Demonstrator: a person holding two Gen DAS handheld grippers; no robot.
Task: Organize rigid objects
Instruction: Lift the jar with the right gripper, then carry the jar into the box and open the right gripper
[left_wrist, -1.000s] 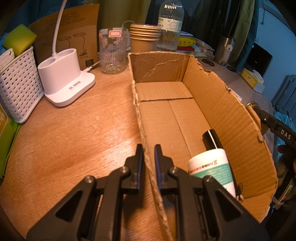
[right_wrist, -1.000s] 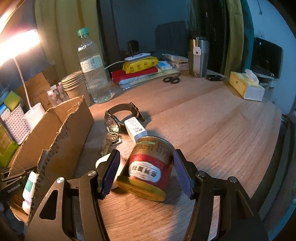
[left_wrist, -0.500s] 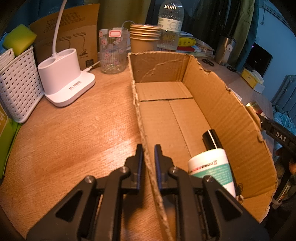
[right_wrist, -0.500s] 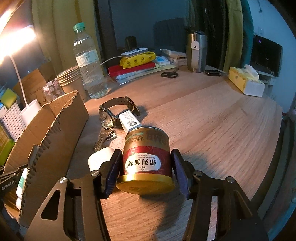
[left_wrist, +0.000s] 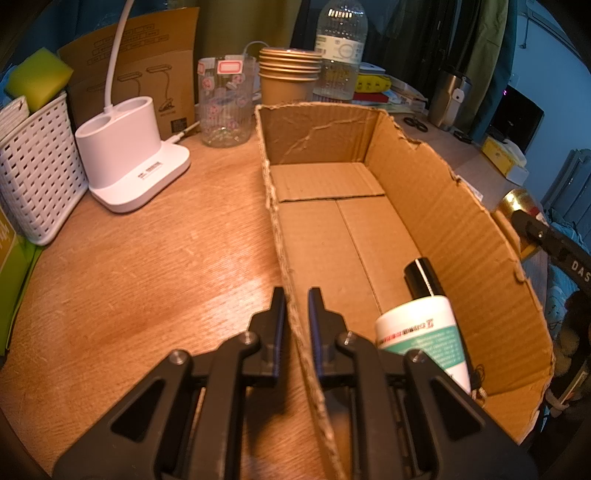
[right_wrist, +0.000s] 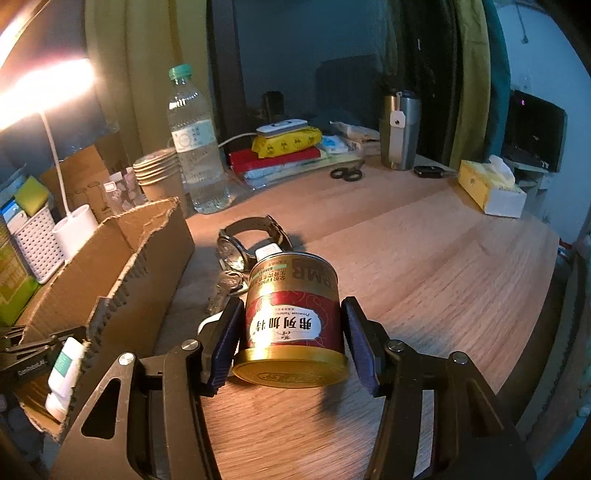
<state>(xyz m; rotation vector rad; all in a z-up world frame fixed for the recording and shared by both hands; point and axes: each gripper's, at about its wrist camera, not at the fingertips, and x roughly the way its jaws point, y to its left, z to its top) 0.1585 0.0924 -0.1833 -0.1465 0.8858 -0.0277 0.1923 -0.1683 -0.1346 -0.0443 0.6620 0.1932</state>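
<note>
My left gripper (left_wrist: 296, 291) is shut on the near left wall of an open cardboard box (left_wrist: 443, 206), one finger on each side of the wall. Inside the box, at its near right, lies a white and teal bottle (left_wrist: 424, 325) with a black cap. My right gripper (right_wrist: 292, 302) is shut on a red and gold tin can (right_wrist: 291, 314), held tilted with its gold base toward the camera, just right of the box (right_wrist: 147, 236). In the left wrist view the can (left_wrist: 513, 201) shows past the box's right wall.
On the wooden table beyond the can lie a wristwatch (right_wrist: 243, 240), keys (right_wrist: 225, 291) and a small white case (right_wrist: 207, 325). Further back stand a water bottle (right_wrist: 195, 147), paper cups (right_wrist: 159, 173), a steel tumbler (right_wrist: 400, 129) and a tissue box (right_wrist: 491, 188). A lamp base (left_wrist: 129, 155) and a white basket (left_wrist: 33, 170) stand left of the box.
The right gripper's jaws closed onto the can, which lay between them, and tipped it so its base faces the camera. The left gripper kept its hold on the box wall.
</note>
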